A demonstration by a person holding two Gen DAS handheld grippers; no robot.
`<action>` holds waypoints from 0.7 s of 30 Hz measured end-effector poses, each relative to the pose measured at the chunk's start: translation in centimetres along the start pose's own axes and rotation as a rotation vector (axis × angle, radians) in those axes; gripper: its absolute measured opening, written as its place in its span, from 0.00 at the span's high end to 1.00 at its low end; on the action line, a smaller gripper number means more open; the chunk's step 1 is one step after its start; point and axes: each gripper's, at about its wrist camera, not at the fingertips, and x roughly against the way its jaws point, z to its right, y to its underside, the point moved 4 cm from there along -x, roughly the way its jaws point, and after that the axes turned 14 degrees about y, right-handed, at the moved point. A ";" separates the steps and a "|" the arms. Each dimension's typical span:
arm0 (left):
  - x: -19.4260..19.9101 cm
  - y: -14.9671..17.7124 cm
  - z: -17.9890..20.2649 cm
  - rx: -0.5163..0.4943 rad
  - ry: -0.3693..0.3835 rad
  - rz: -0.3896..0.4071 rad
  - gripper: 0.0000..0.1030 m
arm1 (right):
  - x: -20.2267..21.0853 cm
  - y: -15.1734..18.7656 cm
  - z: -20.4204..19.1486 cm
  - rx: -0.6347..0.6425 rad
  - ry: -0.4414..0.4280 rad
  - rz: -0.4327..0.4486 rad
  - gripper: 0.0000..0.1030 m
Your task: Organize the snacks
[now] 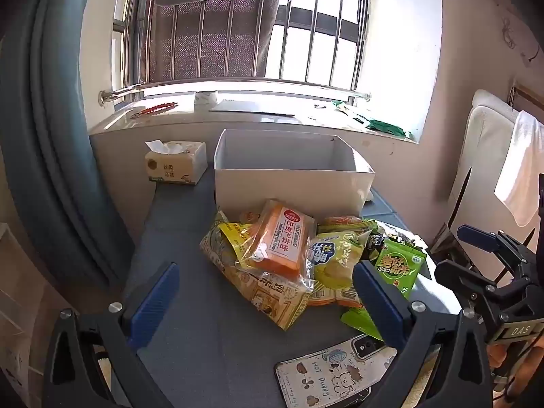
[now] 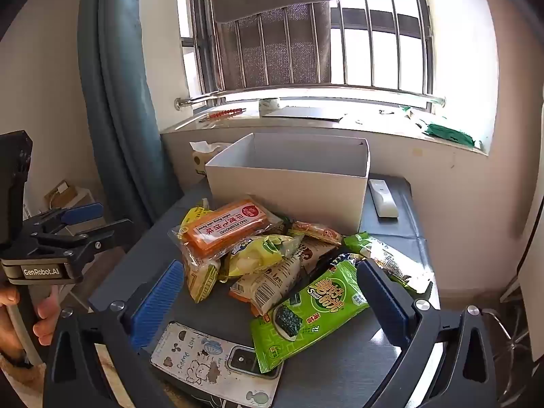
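A pile of snack packets lies on the grey table (image 1: 183, 306) in front of an open, empty white box (image 1: 289, 176) (image 2: 289, 187). On top is an orange wafer pack (image 1: 282, 241) (image 2: 224, 227). Beside it lie a yellow chip bag (image 1: 331, 258) (image 2: 258, 255) and a green seaweed pack (image 1: 401, 265) (image 2: 312, 309). My left gripper (image 1: 265, 302) is open and empty, just short of the pile. My right gripper (image 2: 272, 299) is open and empty, with its fingers on either side of the seaweed pack's near end.
A phone in a puppy case (image 1: 336, 374) (image 2: 207, 360) lies at the table's near edge. A tissue pack (image 1: 176, 163) stands left of the box, a white remote (image 2: 382, 197) right of it. A window sill runs behind; a blue curtain (image 2: 115, 102) hangs left.
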 end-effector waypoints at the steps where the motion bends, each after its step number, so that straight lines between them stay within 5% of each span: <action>1: 0.1 0.0 0.0 -0.002 -0.004 0.001 0.00 | 0.0 0.1 -0.1 0.002 0.001 0.000 0.00; 21: 0.0 -0.1 0.1 0.000 0.003 -0.010 0.00 | 0.2 0.1 -0.2 -0.002 -0.023 -0.007 0.00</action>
